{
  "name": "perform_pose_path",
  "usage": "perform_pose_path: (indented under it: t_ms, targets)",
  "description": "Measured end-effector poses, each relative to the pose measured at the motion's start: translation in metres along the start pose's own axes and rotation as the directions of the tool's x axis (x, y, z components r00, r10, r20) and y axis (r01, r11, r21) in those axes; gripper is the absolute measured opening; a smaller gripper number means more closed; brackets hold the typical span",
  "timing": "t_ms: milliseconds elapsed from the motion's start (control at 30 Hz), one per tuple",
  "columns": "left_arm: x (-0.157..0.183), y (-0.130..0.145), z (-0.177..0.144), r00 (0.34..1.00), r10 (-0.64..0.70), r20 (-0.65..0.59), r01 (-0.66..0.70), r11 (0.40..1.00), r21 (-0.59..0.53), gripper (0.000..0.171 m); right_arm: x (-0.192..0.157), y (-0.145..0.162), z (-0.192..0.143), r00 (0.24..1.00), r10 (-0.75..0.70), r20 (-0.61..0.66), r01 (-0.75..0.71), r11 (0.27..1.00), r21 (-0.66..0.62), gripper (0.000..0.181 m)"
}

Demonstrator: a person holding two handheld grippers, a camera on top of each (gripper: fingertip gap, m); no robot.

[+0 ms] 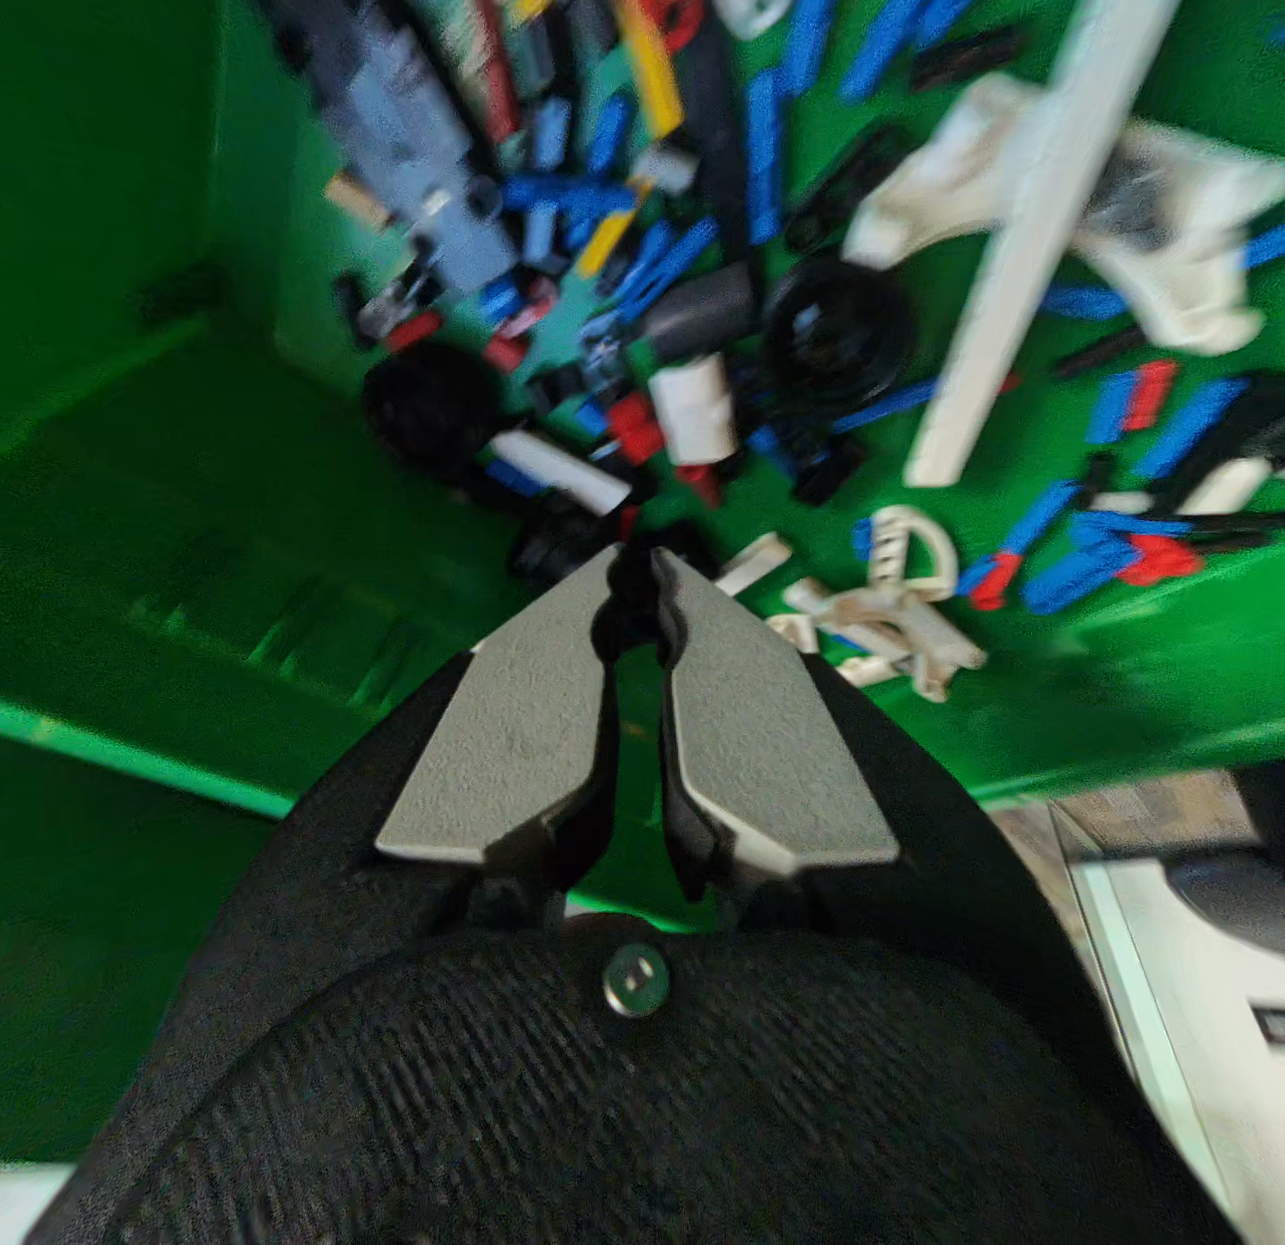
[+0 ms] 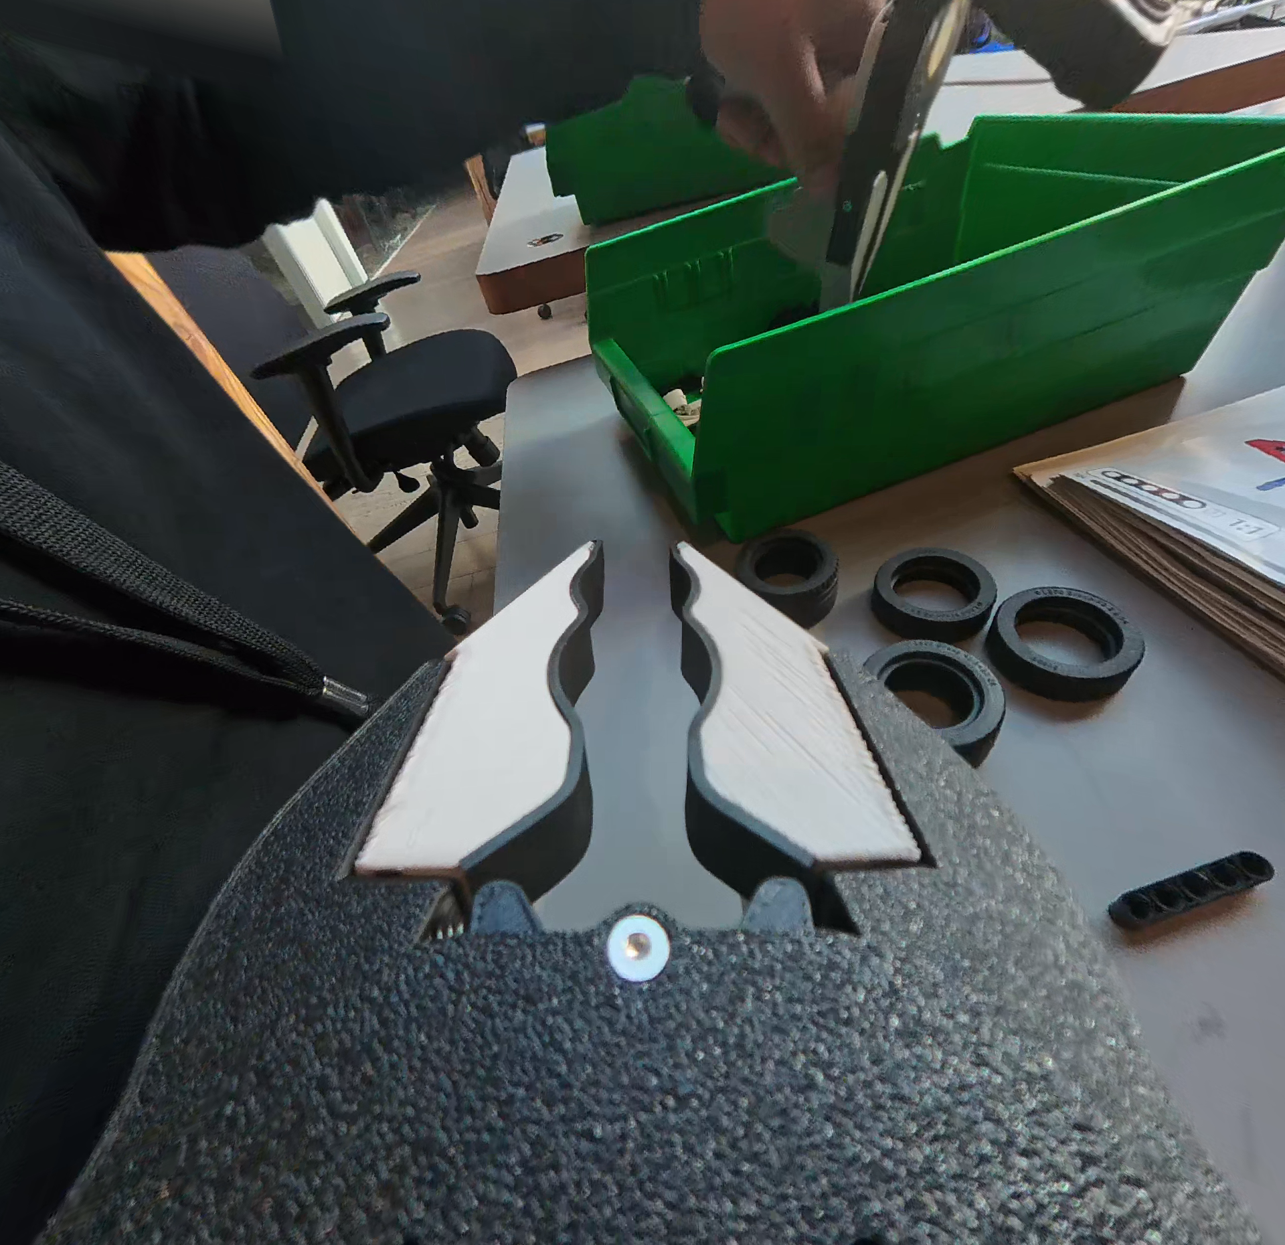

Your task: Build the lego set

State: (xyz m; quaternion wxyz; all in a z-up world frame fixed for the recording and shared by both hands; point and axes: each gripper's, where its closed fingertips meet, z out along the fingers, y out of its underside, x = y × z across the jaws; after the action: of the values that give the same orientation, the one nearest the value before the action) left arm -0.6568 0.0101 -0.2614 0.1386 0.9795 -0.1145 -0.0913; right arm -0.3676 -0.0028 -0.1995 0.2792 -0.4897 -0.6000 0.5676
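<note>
Inside the green bin [image 2: 939, 391], between the tips of the left gripper [image 1: 636, 558]: small black piece [image 1: 633, 599], pinched tight, too blurred to name, long axis not readable; just beyond the tips, loose lego pieces [image 1: 695, 307] on the bin floor. Outside the bin, near its front wall: four black tyres [image 2: 932, 594], black beam [image 2: 1190, 888], right gripper [image 2: 634, 551] parted and empty, nearer to these.

Loose lego pieces [image 1: 695, 252], blue, white, black and red, lay jumbled in a green bin [image 2: 939, 377]. Four black tyres [image 2: 932, 603] and one black beam [image 2: 1190, 888] lay flat on the worktop [image 2: 1112, 794] beside it.
</note>
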Motion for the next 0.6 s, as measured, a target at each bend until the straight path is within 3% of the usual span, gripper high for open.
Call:
perform_pose_path:
  t_ms: [67, 167, 233, 367, 400, 433, 533, 600]
  targets:
    - [0.04, -0.02, -0.008, 0.963, 0.067, -0.263, -0.053, 0.997, 0.058, 0.0, 0.0, 0.002, -0.001, 1.0, 0.01, -0.005, -0.01, 1.0, -0.005, 0.018]
    - [0.01, -0.044, -0.023, 0.98, -0.03, -0.198, 0.071, 0.976, 0.204, 0.0, 0.0, 0.001, -0.002, 1.0, -0.001, -0.018, 0.001, 1.0, -0.015, 0.018]
    - [0.009, -0.038, -0.03, 0.976, -0.043, -0.213, 0.096, 0.964, 0.249, 0.006, 0.001, 0.001, -0.001, 1.0, -0.01, -0.027, 0.01, 1.0, -0.027, 0.018]
    - [-0.027, 0.001, -0.011, 0.996, -0.084, 0.01, 0.082, 0.988, 0.132, 0.027, -0.001, -0.001, 0.004, 1.0, 0.01, -0.01, -0.01, 1.0, -0.025, 0.018]
    - [-0.023, 0.002, -0.007, 0.997, -0.079, -0.014, 0.08, 0.989, 0.122, 0.018, -0.002, -0.001, 0.006, 1.0, 0.011, -0.004, -0.011, 1.0, -0.024, 0.018]
    - [-0.022, 0.002, -0.004, 0.997, -0.074, -0.008, 0.074, 0.991, 0.109, 0.029, -0.002, -0.001, 0.008, 1.0, 0.008, 0.001, -0.008, 1.0, -0.028, 0.018]
    - [-0.03, 0.0, 0.003, 0.995, -0.021, 0.094, 0.016, 0.998, 0.056, 0.033, -0.005, -0.002, 0.015, 1.0, -0.008, 0.009, 0.009, 0.999, -0.039, 0.018]
    - [-0.017, 0.001, 0.015, 0.999, 0.027, 0.043, -0.027, 1.0, -0.006, 0.024, -0.007, -0.004, 0.018, 1.0, -0.012, 0.013, 0.012, 0.999, -0.042, 0.018]
